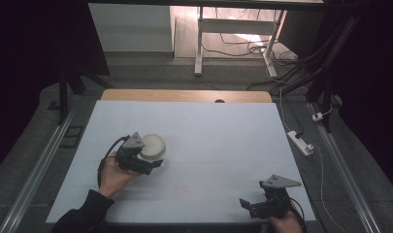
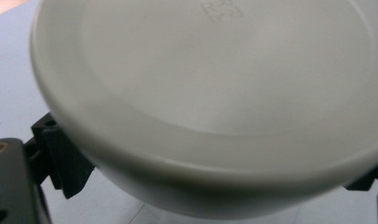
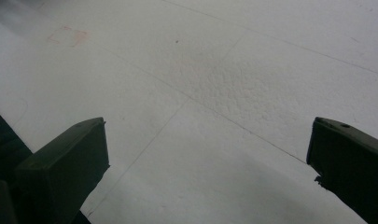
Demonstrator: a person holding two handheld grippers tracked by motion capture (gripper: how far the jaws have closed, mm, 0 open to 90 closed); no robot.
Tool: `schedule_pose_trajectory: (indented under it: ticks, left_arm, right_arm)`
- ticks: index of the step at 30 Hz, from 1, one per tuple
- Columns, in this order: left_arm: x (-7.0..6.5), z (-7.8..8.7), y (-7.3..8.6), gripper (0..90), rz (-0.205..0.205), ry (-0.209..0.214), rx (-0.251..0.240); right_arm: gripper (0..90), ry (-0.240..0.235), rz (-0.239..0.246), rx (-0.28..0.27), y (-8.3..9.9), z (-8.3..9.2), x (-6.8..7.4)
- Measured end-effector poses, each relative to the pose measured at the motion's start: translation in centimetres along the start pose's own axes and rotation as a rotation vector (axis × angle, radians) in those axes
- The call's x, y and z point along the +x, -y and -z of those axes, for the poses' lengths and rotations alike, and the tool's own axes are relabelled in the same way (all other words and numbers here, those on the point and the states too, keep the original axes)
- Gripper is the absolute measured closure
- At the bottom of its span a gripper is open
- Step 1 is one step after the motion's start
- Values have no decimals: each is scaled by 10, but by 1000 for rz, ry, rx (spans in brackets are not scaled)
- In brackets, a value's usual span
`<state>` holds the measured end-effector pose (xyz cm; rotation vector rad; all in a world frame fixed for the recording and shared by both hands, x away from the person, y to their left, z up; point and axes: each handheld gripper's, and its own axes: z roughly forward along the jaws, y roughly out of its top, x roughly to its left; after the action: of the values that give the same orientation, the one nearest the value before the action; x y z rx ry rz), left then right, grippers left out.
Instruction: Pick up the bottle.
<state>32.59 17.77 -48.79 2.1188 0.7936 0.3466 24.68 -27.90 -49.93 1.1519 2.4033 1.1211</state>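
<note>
Right claw [image 1: 250, 206]: held by a hand at the near right edge of the table [image 1: 218, 121], jaws spread wide over the bare white surface, nothing between them; it points toward the table's left. A faint reddish square mark [image 3: 67, 35] lies on the surface ahead of it.

Left claw [image 1: 153, 162]: held by the left hand [image 1: 114, 175] at the left of the table, jaws set on either side of a round white lidded container [image 1: 152, 145]. Whether the jaws press its wall cannot be determined. The container stands upright, lid uppermost; a small embossed square [image 2: 222, 9] marks the lid. Being round, it has no long axis.
</note>
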Motion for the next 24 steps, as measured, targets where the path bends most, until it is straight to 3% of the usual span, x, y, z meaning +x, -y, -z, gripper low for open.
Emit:
schedule_pose_trajectory:
  ticks: [24]
  left_arm:
    - [-16,0,-36,74,-76,49,1]
  right_arm:
    - [0,0,4,-4,0,1,0]
